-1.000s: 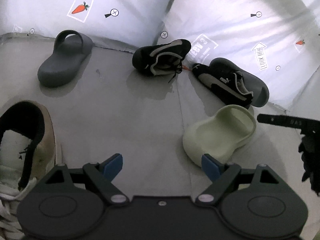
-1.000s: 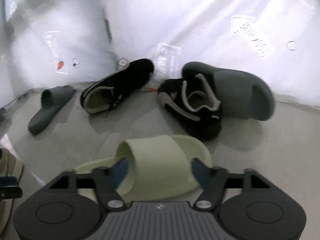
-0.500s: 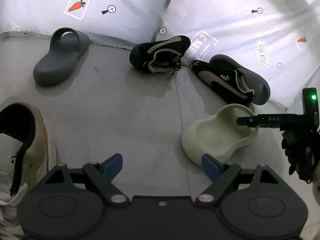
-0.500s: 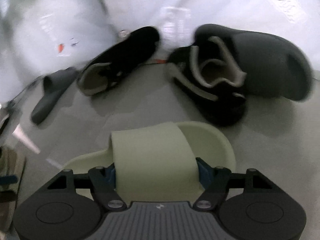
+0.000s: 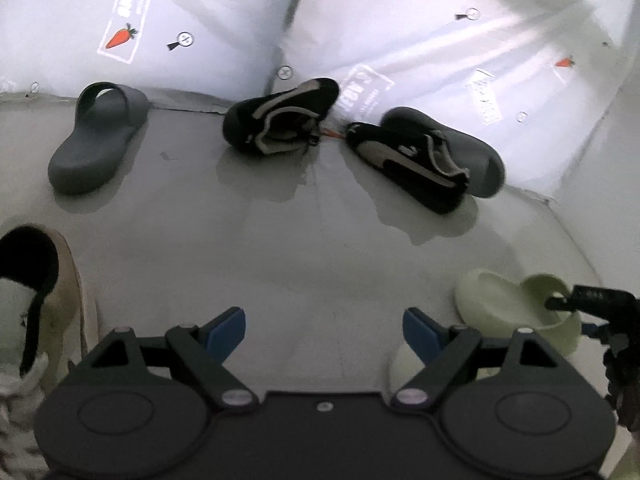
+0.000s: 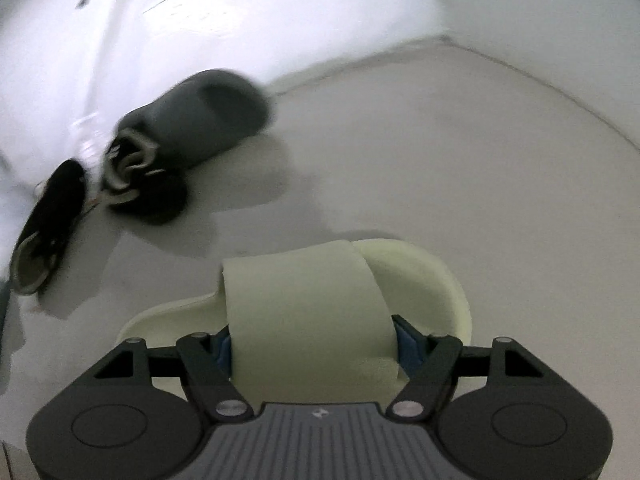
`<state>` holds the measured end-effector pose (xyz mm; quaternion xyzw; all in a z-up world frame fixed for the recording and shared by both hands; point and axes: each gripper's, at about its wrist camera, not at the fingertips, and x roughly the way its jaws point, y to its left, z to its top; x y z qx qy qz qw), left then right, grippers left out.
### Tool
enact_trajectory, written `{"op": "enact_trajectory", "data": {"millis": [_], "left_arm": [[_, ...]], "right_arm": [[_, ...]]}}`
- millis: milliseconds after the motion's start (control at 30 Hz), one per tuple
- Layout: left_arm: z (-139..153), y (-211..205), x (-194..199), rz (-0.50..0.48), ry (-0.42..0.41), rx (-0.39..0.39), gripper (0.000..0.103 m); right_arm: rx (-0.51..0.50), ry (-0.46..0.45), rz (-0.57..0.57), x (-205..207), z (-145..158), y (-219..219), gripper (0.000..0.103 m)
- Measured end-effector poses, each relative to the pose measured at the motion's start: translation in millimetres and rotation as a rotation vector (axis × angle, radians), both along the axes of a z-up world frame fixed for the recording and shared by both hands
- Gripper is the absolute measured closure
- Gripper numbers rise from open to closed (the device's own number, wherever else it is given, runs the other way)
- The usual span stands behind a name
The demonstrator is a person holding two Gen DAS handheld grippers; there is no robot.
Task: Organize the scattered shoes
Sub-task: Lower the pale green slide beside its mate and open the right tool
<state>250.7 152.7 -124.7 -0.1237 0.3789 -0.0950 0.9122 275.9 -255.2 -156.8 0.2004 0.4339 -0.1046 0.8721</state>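
My right gripper (image 6: 314, 342) is shut on the strap of a pale green slide (image 6: 308, 300), holding it over the grey floor. The same green slide (image 5: 516, 312) shows at the lower right of the left wrist view, with the right gripper's dark finger reaching into it. My left gripper (image 5: 324, 326) stands open with nothing between its blue pads. Two black sneakers (image 5: 280, 120) (image 5: 408, 160) lie along the back wall, the right one against a dark grey slide (image 5: 476, 156). Another grey slide (image 5: 96, 136) lies at the back left. A tan sneaker (image 5: 44, 304) sits at the left edge.
White sheeting with printed marks (image 5: 124, 36) forms the back wall behind the shoes. In the right wrist view, bare grey floor (image 6: 460, 168) stretches to the right of the dark slide (image 6: 204, 120) and the blurred black sneakers (image 6: 52, 224).
My right gripper has shut on the green slide's strap and carried it to the right and nearer, away from the black sneakers. The left gripper stays open with little movement.
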Motion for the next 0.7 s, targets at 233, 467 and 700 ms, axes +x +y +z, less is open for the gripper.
{"op": "enact_trajectory", "data": {"millis": [233,467,700], "left_arm": [[0.6,-14.1,-27.2,-0.034,0.018,-0.011,0.017],[0.3,-30.2,-49.8,-0.051,0.031,-0.016,0.017],[-2.5,-49.1,-67.4,-0.048,0.050,-0.008,0.017]], "right_arm": [[0.103,0.056,-0.015,-64.8,-0.1,-3.7,0.021],[0.177,0.141,0.313,-87.1,9.4,11.2,0.019],[-0.224,-0.004,0.706,-98.4,38.7,15.4,0.014]]}}
